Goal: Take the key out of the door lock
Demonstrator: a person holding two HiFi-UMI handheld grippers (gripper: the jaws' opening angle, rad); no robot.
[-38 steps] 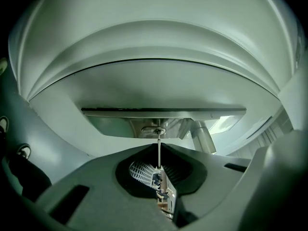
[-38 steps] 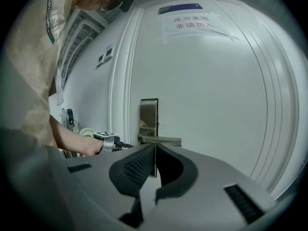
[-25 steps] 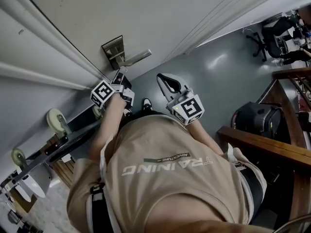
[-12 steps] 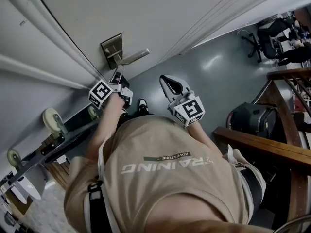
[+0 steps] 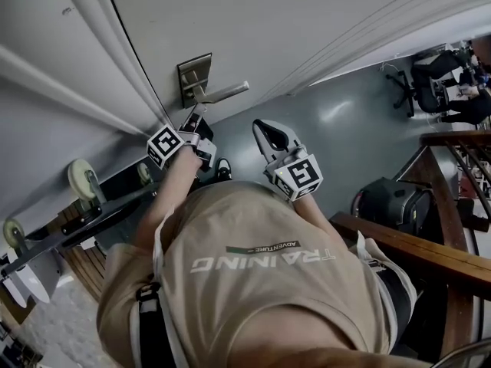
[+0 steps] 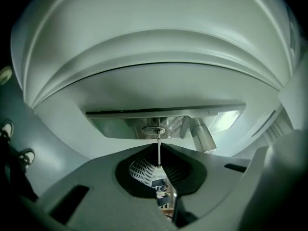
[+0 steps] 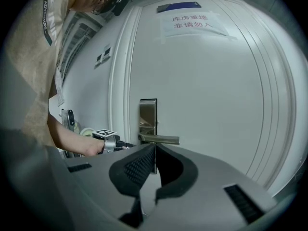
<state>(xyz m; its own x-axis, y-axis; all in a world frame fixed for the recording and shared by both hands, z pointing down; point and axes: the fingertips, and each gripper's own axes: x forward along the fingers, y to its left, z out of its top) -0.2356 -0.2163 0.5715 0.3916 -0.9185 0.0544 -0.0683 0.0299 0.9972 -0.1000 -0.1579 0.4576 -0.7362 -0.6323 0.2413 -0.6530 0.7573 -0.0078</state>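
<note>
The left tool pinches the key, head hidden in its grip, blade in the lock; the right tool sits pressed together, empty.

**Camera positions: three views**

Your head view looks steeply down from above you onto the door and floor. Your left gripper view sits very near the lock plate, facing it along the key. Your right gripper view stands farther back, squarely facing the door. All three share the lock plate and lever handle.

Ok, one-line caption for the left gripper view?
Left gripper shut on the key in the door lock, beside the lever handle.
</note>
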